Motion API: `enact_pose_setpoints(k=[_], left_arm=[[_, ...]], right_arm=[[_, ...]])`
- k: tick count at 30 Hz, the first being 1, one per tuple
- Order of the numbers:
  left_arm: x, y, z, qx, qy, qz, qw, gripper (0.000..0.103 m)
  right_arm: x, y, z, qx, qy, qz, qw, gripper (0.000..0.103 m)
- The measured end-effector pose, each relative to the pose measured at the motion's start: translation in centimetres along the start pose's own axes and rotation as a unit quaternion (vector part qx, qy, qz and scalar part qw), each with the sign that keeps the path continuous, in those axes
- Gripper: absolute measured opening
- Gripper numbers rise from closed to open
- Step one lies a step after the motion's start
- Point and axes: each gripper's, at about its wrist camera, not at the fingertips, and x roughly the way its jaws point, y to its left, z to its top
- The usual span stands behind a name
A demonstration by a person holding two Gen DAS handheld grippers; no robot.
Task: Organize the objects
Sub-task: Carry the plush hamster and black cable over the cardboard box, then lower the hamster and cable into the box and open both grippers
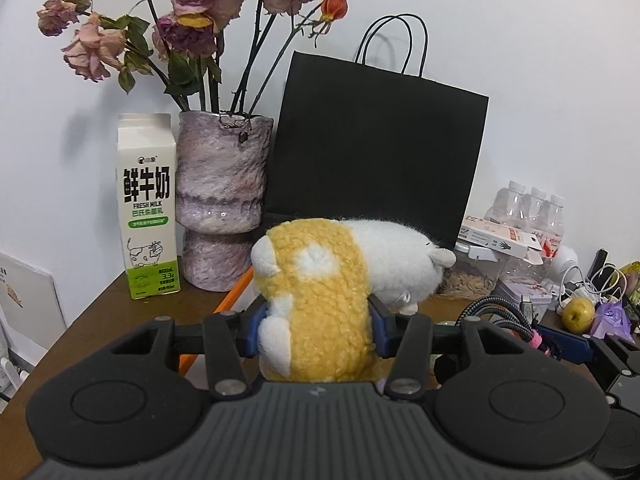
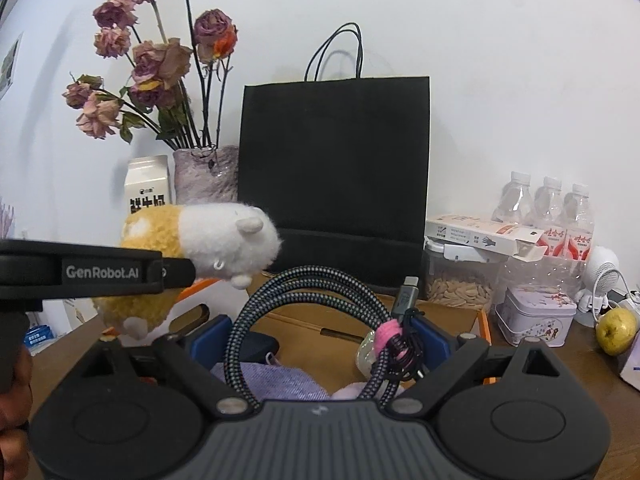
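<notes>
We clamped the left gripper (image 1: 316, 320) on the plush (image 1: 320, 292) to carry it clear of the desk (image 1: 120, 312). Our right gripper (image 2: 320, 340), jaws wide, held the cable coil (image 2: 312, 308) between them, likely bound for the box (image 2: 440, 312)

Left tongs (image 1: 318, 330) clamped on something soft; right tongs (image 2: 320, 340) spread wide around a coil.

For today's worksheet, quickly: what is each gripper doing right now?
Left gripper: shut on the yellow-and-white fluffy plush toy.
Right gripper: jaws wide, holding the coiled grey braided charging cable between its fingers.
</notes>
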Motion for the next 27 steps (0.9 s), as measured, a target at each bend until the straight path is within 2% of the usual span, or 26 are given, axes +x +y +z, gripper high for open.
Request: enact_pose_setpoints(k=[14, 20, 23, 24, 26, 27], left_arm=[[4.8, -0.1, 0.3, 0.010, 0.019, -0.003, 0.9998, 0.050], [6.5, 0.0, 0.2, 0.015, 0.040, -0.006, 0.9991, 0.051], [7.0, 0.4, 0.1, 0.008, 0.051, -0.011, 0.9986, 0.054], [7.0, 0.5, 0.1, 0.006, 0.052, -0.010, 0.9986, 0.060], [6.7, 0.5, 0.2, 0.005, 0.045, -0.007, 0.9990, 0.083], [6.5, 0.5, 0.2, 0.004, 0.038, -0.004, 0.9992, 0.103]], right_arm=[[4.0, -1.5, 0.5, 0.007, 0.023, -0.014, 1.000, 0.094], [5.4, -2.2, 0.4, 0.016, 0.042, -0.018, 0.999, 0.094], [5.7, -2.6, 0.4, 0.023, 0.051, -0.018, 0.998, 0.095], [5.8, -2.7, 0.4, 0.027, 0.057, -0.017, 0.998, 0.095], [5.9, -2.8, 0.3, 0.031, 0.061, -0.017, 0.997, 0.096], [5.9, -2.8, 0.3, 0.031, 0.062, -0.019, 0.997, 0.099]])
